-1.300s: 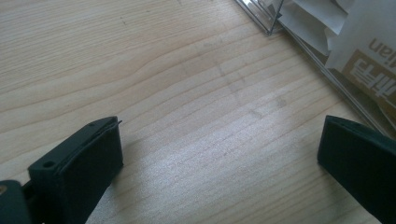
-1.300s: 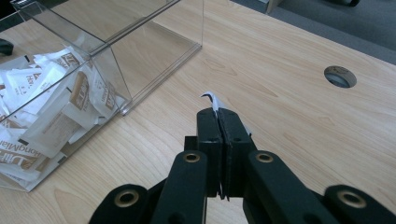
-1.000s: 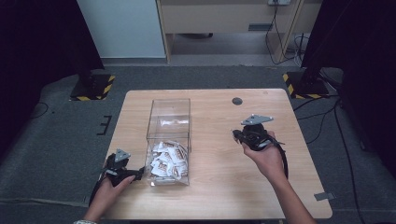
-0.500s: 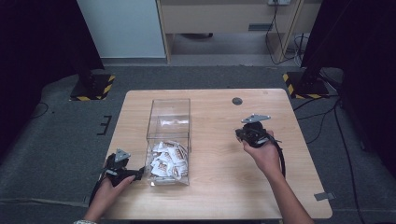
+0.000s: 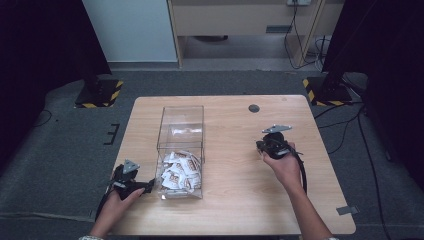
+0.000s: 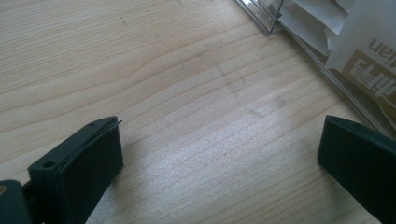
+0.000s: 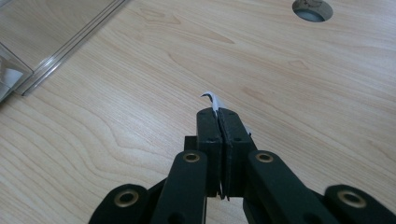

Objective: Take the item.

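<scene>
Pinching a white sachet [image 7: 212, 100] in the clamped right hand-held gripper [image 7: 218, 115], apparently for setting on the bench [image 5: 235, 165]; resting left hand-held gripper [image 6: 219, 154] wide open, empty, beside clear box [image 5: 181, 131].

- Evenly lit from overhead in the high view, the surface [image 5: 235, 195] bright, the surroundings falling into deep dark at both sides.
- Soft and slightly grainy overall, no sharp detail.
- Pale sheen on the wood grain in the left gripper view, short soft shadows under the jaws.
- Blurred at the nearest black parts in the right gripper view, wood beyond fairly crisp.
</scene>
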Motion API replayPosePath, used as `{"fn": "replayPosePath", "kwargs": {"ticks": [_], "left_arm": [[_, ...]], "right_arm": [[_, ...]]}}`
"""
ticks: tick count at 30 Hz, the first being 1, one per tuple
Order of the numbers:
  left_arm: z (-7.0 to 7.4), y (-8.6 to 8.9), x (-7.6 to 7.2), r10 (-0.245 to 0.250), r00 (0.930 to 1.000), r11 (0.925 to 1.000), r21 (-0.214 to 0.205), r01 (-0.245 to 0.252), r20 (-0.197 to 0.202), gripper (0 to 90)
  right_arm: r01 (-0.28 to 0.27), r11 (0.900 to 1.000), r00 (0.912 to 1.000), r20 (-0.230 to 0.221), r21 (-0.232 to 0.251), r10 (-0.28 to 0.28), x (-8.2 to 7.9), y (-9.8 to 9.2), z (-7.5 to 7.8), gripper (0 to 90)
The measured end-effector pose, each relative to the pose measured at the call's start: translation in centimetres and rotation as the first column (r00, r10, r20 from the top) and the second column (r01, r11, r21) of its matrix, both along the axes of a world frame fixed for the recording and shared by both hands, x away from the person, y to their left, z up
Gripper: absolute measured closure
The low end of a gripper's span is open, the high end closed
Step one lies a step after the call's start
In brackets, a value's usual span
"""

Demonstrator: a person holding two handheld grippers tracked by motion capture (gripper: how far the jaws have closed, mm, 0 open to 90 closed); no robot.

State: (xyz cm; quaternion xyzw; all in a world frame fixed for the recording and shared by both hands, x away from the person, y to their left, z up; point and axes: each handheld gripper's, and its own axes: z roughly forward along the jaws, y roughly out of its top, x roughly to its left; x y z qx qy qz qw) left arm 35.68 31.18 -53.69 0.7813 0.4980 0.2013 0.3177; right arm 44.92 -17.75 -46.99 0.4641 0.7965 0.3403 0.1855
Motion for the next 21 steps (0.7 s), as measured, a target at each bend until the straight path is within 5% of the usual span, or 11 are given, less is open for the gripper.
{"fn": "replayPosePath", "kwargs": {"ticks": [9, 21], "left_arm": [[0.0, 0.0, 0.0, 0.000, 1.0000, 1.0000, 0.000, 0.000, 0.000, 0.0], [0.0, 0.0, 0.0, 0.001, 1.0000, 1.0000, 0.000, -0.001, 0.000, 0.0]], "right_arm": [[-0.015, 0.9999, 0.9997, -0.017, 0.003, 0.015, 0.2, 1.0, -0.9, 86.6], [-0.004, 0.9990, 0.9999, 0.014, 0.044, 0.003, -0.8, 1.5, -0.1, 59.5]]}}
